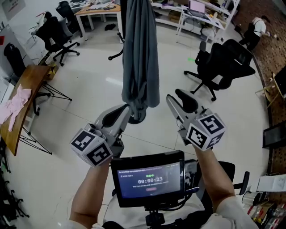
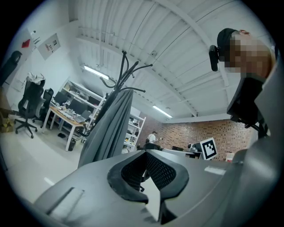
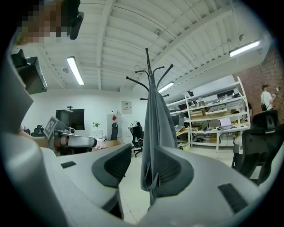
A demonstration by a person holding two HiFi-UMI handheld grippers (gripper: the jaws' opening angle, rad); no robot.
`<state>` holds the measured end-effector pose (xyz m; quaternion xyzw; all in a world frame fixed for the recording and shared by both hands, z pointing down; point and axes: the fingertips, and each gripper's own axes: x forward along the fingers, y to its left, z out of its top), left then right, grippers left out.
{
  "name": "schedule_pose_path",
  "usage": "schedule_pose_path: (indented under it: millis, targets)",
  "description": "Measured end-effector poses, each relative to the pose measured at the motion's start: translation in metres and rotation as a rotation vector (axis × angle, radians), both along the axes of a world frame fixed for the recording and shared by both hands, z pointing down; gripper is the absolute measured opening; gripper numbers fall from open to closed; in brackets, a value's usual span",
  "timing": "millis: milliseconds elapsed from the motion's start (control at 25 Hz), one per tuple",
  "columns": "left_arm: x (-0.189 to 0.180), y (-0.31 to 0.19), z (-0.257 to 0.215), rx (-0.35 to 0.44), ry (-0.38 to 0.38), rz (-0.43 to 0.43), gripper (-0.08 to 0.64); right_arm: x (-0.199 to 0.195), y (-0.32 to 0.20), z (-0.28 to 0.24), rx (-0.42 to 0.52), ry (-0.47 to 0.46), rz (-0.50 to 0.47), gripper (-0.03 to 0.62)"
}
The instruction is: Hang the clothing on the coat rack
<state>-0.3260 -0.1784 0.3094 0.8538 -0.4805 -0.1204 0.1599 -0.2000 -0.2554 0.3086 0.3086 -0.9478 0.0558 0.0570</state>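
Note:
A long grey garment point(image 1: 140, 67) hangs from the black coat rack point(image 3: 148, 75), reaching down close to the rack's base point(image 1: 137, 118) on the pale floor. My left gripper point(image 1: 126, 111) points at the garment's lower end, its jaws shut with nothing between them. In the left gripper view the garment point(image 2: 108, 128) hangs left of and beyond the left gripper point(image 2: 144, 165), under the rack's hooks point(image 2: 128, 73). My right gripper point(image 1: 176, 97) sits just right of the garment, open. In the right gripper view the garment point(image 3: 156, 128) hangs beyond the right gripper point(image 3: 137, 166), with no pad touching it.
A black office chair point(image 1: 223, 67) stands at the right and another point(image 1: 56, 33) at the back left. A wooden table point(image 1: 27, 89) with a pink cloth point(image 1: 15, 100) lies along the left side. Desks point(image 1: 96, 11) line the back. A screen point(image 1: 149, 179) is mounted at my chest.

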Motion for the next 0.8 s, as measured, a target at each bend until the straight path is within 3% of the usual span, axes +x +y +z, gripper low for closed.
schedule_pose_path:
  millis: [520,560,800]
  targets:
    - [0.031,0.006,0.007,-0.025,-0.012,-0.026,0.0,0.03,0.013,0.009,-0.011,0.045,-0.062,0.094]
    - [0.033,0.007,0.009,-0.029,-0.014,-0.027,0.0,0.033,0.014,0.009,-0.003,0.054,-0.061,0.02]
    - [0.049,0.011,0.021,-0.06,-0.007,-0.031,0.0,0.049,0.018,0.006,0.002,0.044,-0.08,0.008]
